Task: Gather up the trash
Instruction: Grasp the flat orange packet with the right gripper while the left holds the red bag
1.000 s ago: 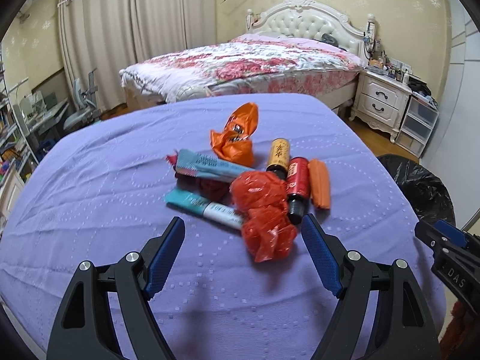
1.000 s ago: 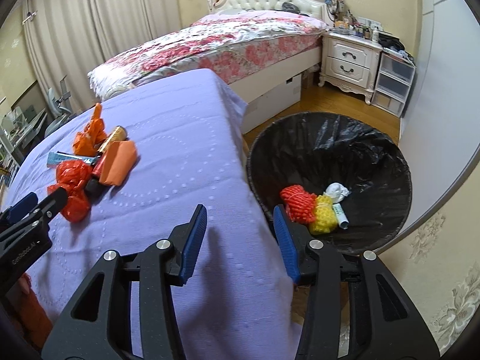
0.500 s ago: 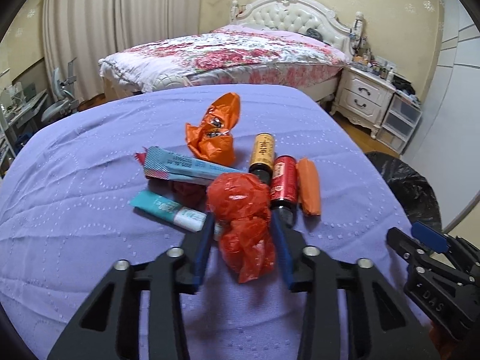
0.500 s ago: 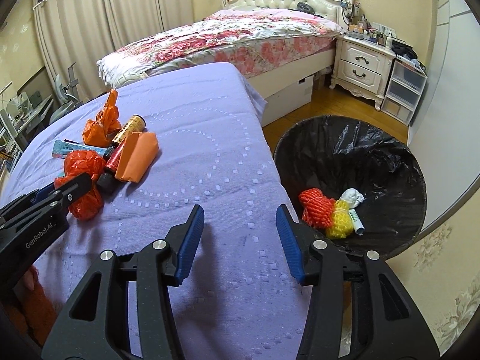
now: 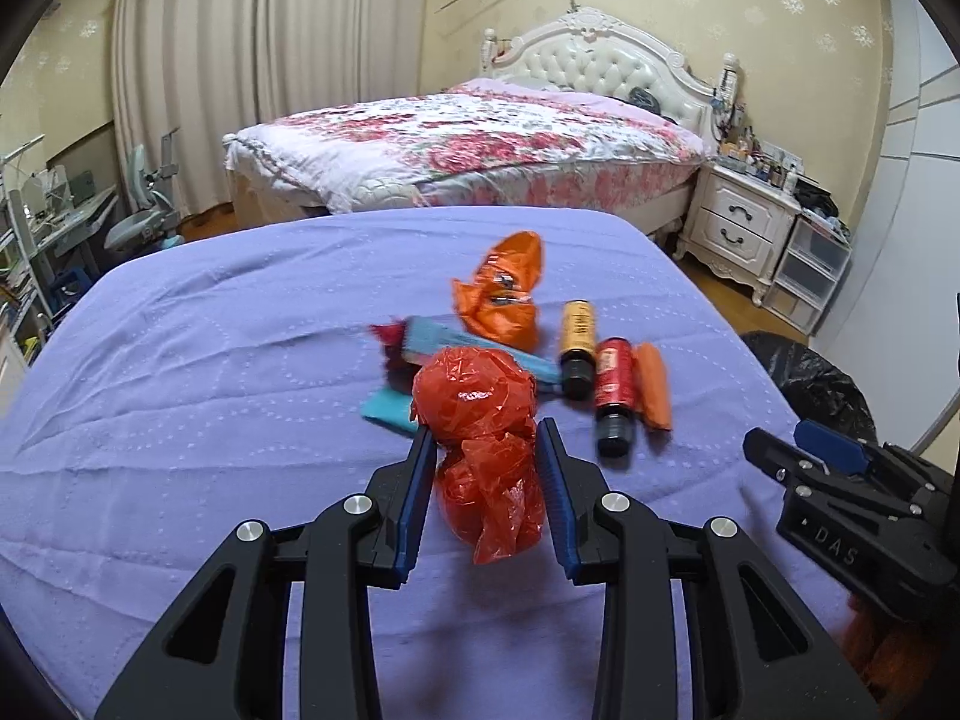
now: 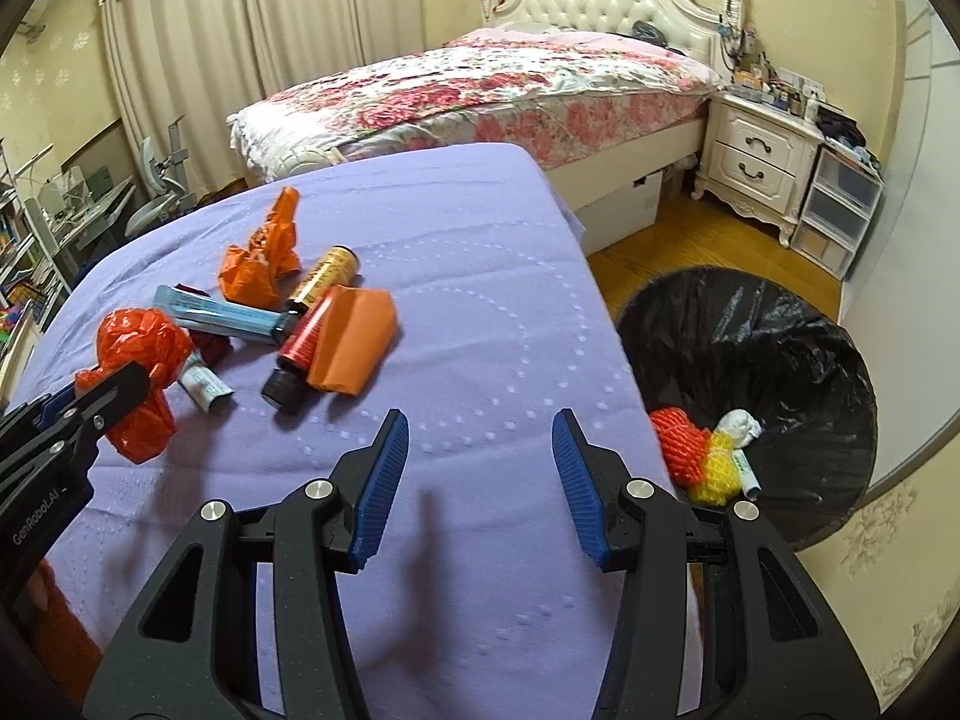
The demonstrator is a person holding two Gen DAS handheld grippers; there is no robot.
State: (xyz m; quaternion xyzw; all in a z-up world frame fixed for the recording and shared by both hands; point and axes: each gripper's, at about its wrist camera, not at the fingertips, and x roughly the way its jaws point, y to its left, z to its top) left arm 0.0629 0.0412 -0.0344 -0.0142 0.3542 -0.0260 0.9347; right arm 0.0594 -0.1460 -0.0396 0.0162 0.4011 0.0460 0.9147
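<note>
Left gripper (image 5: 486, 468): jaws narrow, ribbed blue pads pressed against both sides of a crumpled red plastic bag (image 5: 483, 432). The bag is glossy, thin film, bunched into a rounded head above the pads and a wrinkled tail below. It appears lifted just clear of the purple cloth (image 5: 210, 390), though contact underneath cannot be confirmed.

Right gripper (image 6: 474, 480): jaws moderately apart, nothing between the pads, over bare cloth near the table's right edge.

Remaining litter sits just beyond the red bag, loosely clustered and partly touching:
- orange plastic bag (image 5: 501, 294), crinkled, standing in a peak
- teal tube (image 5: 474, 354), flat, long, partly hidden behind the held bag
- yellow bottle (image 5: 577, 348), cylindrical, dark cap toward the camera
- red bottle (image 5: 613, 396), same shape, lying parallel beside the yellow one
- orange wrapper (image 5: 653, 384), matte, against the red bottle

The cloth is soft, quilted with dotted circular stitching.

View differences: the left wrist view shows only a sliver of the black-lined bin (image 5: 816, 384) at right, contents hidden. The right wrist view looks into the bin (image 6: 750, 372): wrinkled black liner holding a red mesh ball (image 6: 681, 441), a yellow mesh ball (image 6: 720, 471) and a white crumpled piece (image 6: 741, 426). It also shows the orange wrapper as a broad folded sheet, and a second short tube (image 6: 204, 384) beside the held bag.
</note>
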